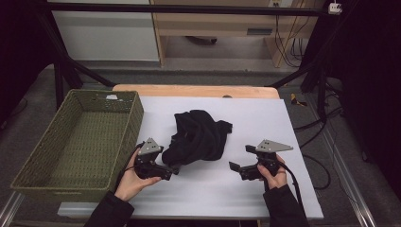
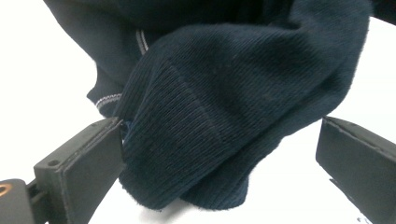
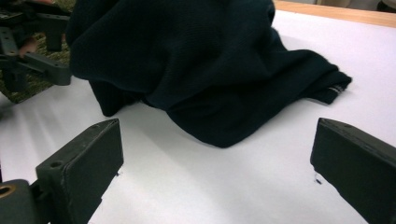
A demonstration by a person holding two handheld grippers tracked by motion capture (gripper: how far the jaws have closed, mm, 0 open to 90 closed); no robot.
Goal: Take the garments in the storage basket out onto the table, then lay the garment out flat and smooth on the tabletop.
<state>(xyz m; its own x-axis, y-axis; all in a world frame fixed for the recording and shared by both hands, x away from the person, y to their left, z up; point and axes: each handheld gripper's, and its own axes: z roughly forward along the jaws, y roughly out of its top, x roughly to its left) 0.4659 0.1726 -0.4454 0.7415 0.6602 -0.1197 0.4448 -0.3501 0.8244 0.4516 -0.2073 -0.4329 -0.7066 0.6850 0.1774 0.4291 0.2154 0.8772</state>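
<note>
We are looking at a lab set up for recording.

We are seeing a wooden table (image 1: 194, 90) covered by a white sheet (image 1: 265, 123) and standing inside a black metal frame (image 1: 179, 8), with a small white device (image 1: 335, 7) sitting on the frame's top bar. Cables (image 1: 288, 45) are hanging down the far wall and trailing over the grey floor (image 1: 364, 156), and pale cabinets (image 1: 213, 23) are lining the back.
</note>
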